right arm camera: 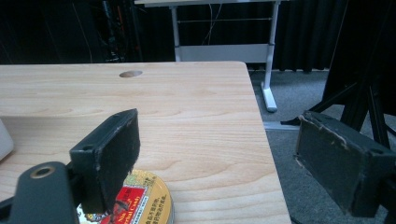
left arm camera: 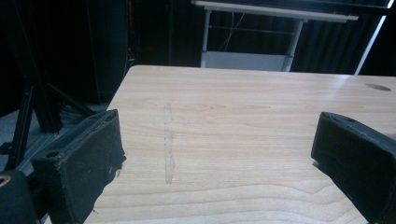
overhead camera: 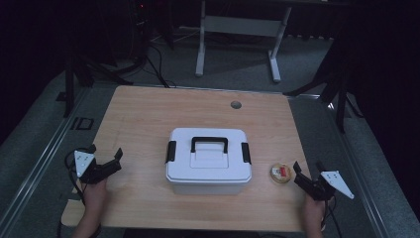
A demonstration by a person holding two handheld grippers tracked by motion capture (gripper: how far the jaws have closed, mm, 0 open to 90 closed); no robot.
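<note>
I hold my left gripper (overhead camera: 105, 159) low over the bare near-left part of the wooden table (overhead camera: 138, 114), jaws spread wide with nothing between them, well apart from the white storage box (overhead camera: 208, 159) at the table's middle. The box sits shut, black handle (overhead camera: 209, 142) folded flat and a black latch at each end, square to me so either gripper can reach a latch. My right gripper (overhead camera: 307, 171) hangs wide open too, just beside the small round tin (overhead camera: 280, 173) lying right of the box.
</note>
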